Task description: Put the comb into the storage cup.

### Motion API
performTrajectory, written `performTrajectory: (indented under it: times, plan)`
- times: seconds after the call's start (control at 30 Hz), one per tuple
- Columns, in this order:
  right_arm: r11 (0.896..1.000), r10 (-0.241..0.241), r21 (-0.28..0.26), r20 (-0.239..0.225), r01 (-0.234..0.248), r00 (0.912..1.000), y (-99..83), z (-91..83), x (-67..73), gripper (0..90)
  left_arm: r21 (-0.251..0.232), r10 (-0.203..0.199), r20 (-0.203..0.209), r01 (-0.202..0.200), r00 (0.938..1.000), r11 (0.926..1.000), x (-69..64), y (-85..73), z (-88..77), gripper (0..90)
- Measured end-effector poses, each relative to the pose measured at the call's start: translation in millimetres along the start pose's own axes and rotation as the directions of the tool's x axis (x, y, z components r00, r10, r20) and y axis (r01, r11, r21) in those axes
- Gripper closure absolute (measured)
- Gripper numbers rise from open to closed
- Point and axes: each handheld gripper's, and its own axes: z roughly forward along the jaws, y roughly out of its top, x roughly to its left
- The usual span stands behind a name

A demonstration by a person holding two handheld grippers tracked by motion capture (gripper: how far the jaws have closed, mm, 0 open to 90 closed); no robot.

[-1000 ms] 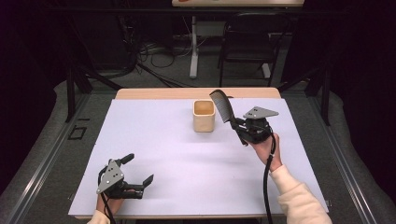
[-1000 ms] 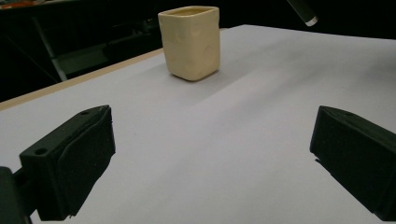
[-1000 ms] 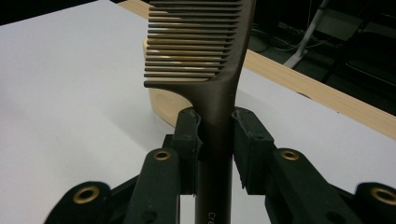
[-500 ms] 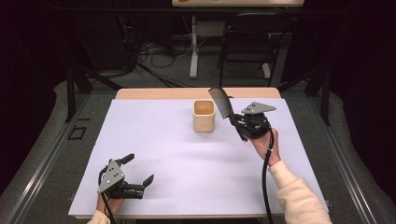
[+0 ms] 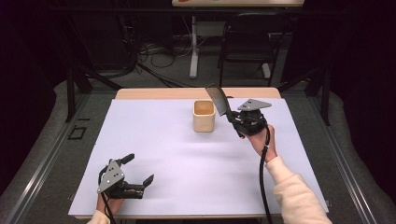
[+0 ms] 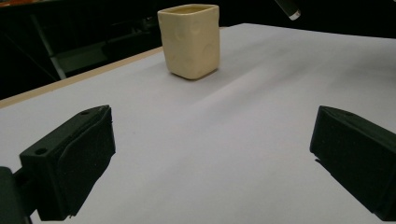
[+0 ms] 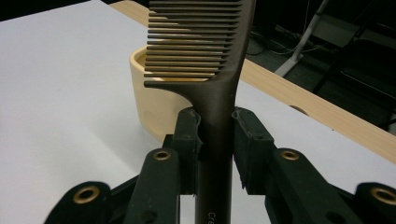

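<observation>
From the high view we see the left gripper resting low at the near left of the white table, jaws spread wide with nothing between them. Its own view confirms this: the two black jaws stand far apart over bare tabletop, with the cream cup upright well beyond them.

Our right gripper is raised just right of the cup, near the far middle of the table, clenched on a dark comb that slants up toward the cup. The right gripper view adds what the high view cannot: the jaws pinch the comb on its handle just below the teeth, which point left, and the cup sits right behind it. We also see pale lettering on the handle, too cropped to read.
</observation>
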Motion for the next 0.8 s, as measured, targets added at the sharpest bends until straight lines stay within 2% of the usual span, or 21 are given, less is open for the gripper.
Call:
performTrajectory:
  times: [0.8]
  plan:
    - [0.999,-0.029,-0.028,0.020,0.030,0.9994,23.3,4.9,-1.0,72.5,-0.002,-0.004,-0.002,0.004,1.0000,1.0000,0.7,-0.3,-0.2,0.1]
